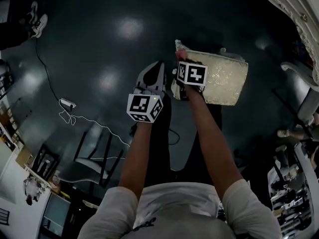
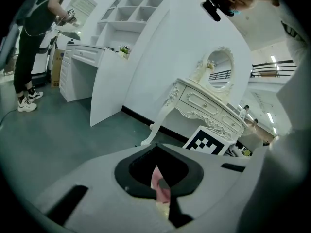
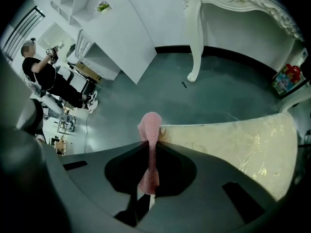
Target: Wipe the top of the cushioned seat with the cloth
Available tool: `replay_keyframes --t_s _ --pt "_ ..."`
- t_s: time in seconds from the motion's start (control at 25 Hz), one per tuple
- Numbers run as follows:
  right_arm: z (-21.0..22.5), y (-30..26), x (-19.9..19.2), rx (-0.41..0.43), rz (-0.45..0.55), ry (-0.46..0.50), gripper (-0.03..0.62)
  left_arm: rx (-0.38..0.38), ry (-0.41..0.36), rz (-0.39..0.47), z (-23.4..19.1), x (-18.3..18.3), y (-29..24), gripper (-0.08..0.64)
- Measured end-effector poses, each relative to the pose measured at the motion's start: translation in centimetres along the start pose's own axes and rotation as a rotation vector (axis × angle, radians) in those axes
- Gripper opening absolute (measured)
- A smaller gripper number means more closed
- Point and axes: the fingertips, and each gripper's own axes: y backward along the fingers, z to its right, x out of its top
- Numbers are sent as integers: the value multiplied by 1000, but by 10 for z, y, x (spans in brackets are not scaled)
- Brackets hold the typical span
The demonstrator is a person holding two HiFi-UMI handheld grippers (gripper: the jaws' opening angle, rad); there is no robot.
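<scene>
Nearest the head camera I logged white-shirted shoulders [image 1: 174, 208] and two bare forearms [image 1: 137, 156] reaching forward, one gripper each.

Item 1, left gripper [image 2: 161, 191]: jaws drawn together, with a scrap of pink caught in the slit between them. It hung just off the left edge of the seat.

Item 2, right gripper [image 3: 148, 176]: jaws pressed on the pink cloth [image 3: 150, 125]. The cloth ran as a thin strip between them and bulged out past the tips, at the far left corner of the seat top.

Item 3, cushioned seat [image 1: 227, 81]: squarish, cream, with a pale glossy patterned top. I noted only the cloth on it, at that corner.

Item 4, floor [image 1: 99, 44]: dark, smooth and shiny, carrying soft reflections of ceiling lights. A white cable [image 1: 75, 114] trailed across it to the left of the forearms.

Item 5, room fittings: an ornate white dressing table [image 2: 209, 106] with carved legs and an oval mirror [image 2: 219, 68] stood just past the seat. A curved white partition [image 2: 146, 67] and a white shelf unit [image 2: 131, 8] stood further off.

Item 6: a person [image 2: 34, 42] in dark clothes stood at a white counter [image 2: 80, 62], well apart from the seat.
</scene>
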Motion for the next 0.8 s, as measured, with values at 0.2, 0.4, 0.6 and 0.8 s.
replay_keyframes --t_s 0.2,0.4,0.6,0.8 --pt "12 4 1 12 2 -15 23 -11 -12 -2 10 -1 -7 14" --pt "22 12 1 47 16 -3 23 -29 -29 -20 26 -12 -17 14" --pt "39 20 1 72 33 -1 23 -48 -38 -41 50 -28 -30 14" --pt "77 35 3 67 55 -5 23 -74 -47 -64 79 -45 -47 14"
